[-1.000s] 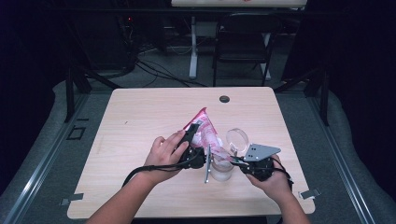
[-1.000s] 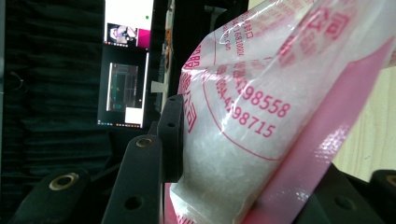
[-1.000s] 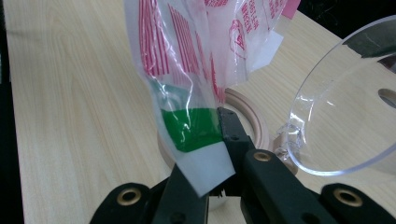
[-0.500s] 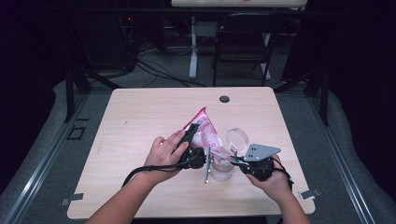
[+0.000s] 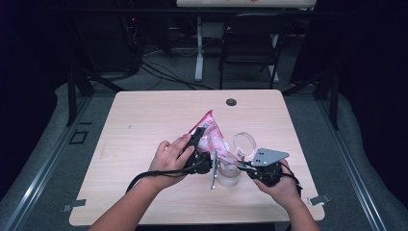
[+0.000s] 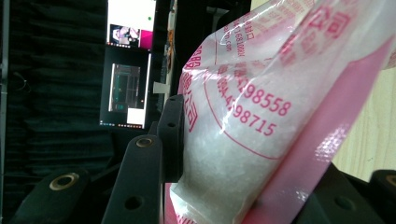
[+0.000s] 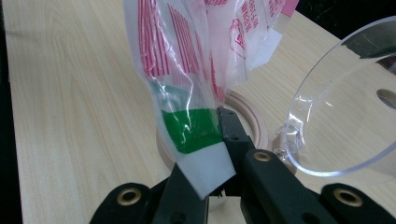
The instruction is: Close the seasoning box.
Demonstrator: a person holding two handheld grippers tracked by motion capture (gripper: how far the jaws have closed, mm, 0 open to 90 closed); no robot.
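A pink-printed clear plastic bag (image 5: 208,133) of white granules is held tilted over a small jar (image 5: 229,176). My left gripper (image 5: 201,162) is shut on the bag's filled part (image 6: 261,116), which bulges between the two black jaws of the left gripper (image 6: 233,182). My right gripper (image 5: 251,169) is shut on a loose flat edge of the bag (image 7: 187,116); this end of the bag hangs just above the jar's wooden rim (image 7: 250,116). The jar's clear round lid (image 7: 345,116) stands swung open beside the rim and appears as a clear lid (image 5: 245,143) in the high view.
The light wooden table (image 5: 144,125) has a dark round grommet (image 5: 231,102) near its far edge. A black chair (image 5: 250,43) and cables lie on the floor beyond. The person's hands and forearms come in from the near edge.
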